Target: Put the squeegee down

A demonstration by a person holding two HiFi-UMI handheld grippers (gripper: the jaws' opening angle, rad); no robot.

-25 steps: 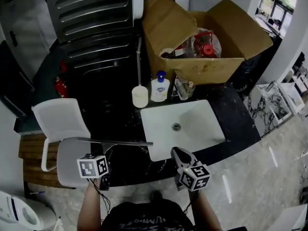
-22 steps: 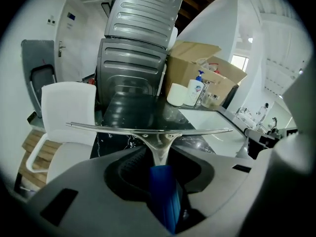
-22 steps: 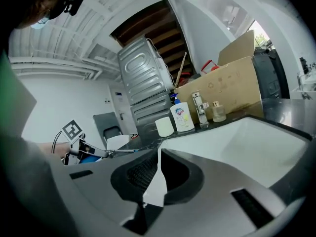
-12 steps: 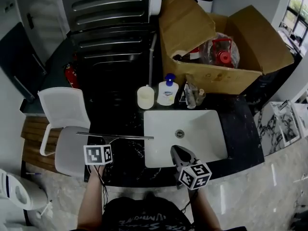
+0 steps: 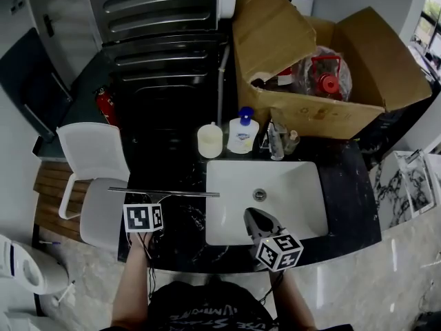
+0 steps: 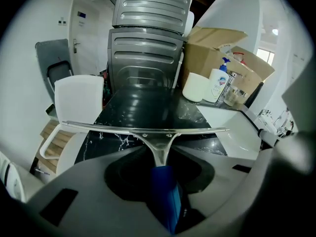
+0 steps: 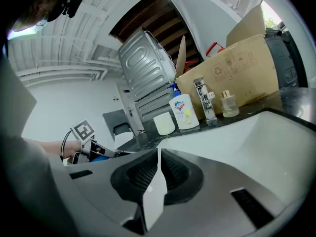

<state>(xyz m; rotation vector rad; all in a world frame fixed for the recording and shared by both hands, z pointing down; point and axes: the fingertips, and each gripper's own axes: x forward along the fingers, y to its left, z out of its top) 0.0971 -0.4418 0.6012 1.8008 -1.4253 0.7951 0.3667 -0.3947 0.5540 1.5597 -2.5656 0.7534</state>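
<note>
The squeegee [image 6: 148, 130], its blue handle clamped in the left hand-held gripper [image 6: 161, 174], is hanging blade-forward over the near left part of the dark worktop [image 5: 180, 164], just left of the white sink [image 5: 296, 185]. Whether it is touching the surface is not showing. The right hand-held gripper [image 7: 158, 154], jaws together and empty, is pointing across the sink. The blade's left end is reaching out toward the white chair [image 5: 93, 158], so letting go here is likely risking a tip off the edge. Counted: one squeegee, two hand-held grippers, one sink, one chair, one soap bottle [image 5: 242, 131], one white cup [image 5: 210, 141], one cardboard box [image 5: 324, 109].
</note>
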